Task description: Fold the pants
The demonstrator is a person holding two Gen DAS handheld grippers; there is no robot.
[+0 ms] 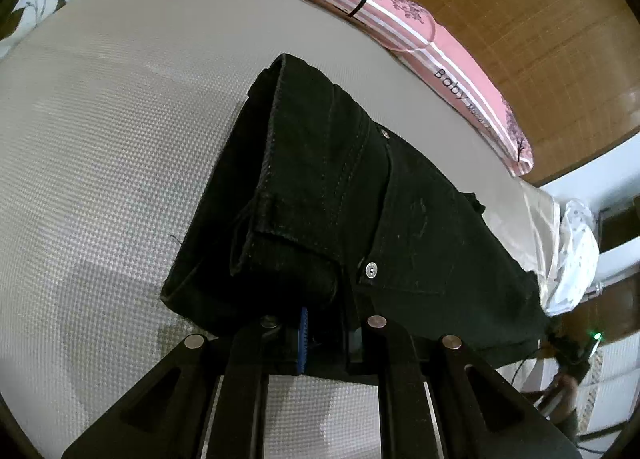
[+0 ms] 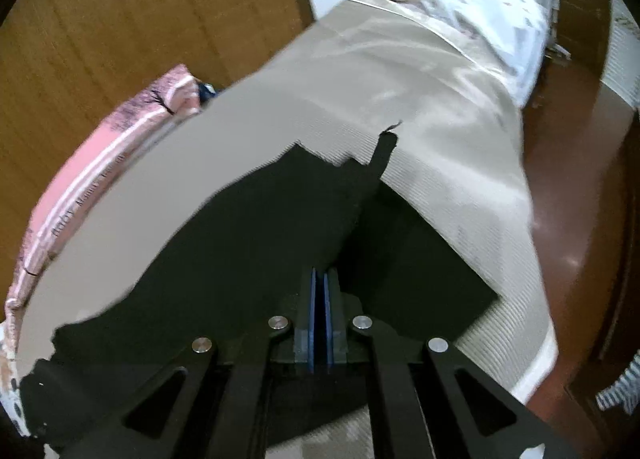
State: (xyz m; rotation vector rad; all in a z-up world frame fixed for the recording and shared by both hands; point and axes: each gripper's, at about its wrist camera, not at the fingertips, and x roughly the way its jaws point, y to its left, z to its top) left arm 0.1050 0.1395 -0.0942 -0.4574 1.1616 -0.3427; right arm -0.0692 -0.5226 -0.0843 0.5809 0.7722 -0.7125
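Left wrist view looks down on black pants (image 1: 344,195) lying on a grey, finely textured mattress (image 1: 100,163). The pants are doubled over, with a folded hem end on top at the left and two metal rivets showing along a pocket seam. The left gripper (image 1: 324,323) has its fingers nearly together, clamped on the near edge of the pants, with one blue pad showing against the dark cloth. A pink striped pillow (image 1: 400,15) printed with trees lies along the far edge of the mattress, and a white dotted pillow (image 1: 576,255) sits at the right end.

In the right wrist view, which is blurred, the right gripper (image 2: 320,319) has its blue pads pressed flat together with nothing visible between them. The pants (image 2: 240,243) spread dark just beyond its tips.
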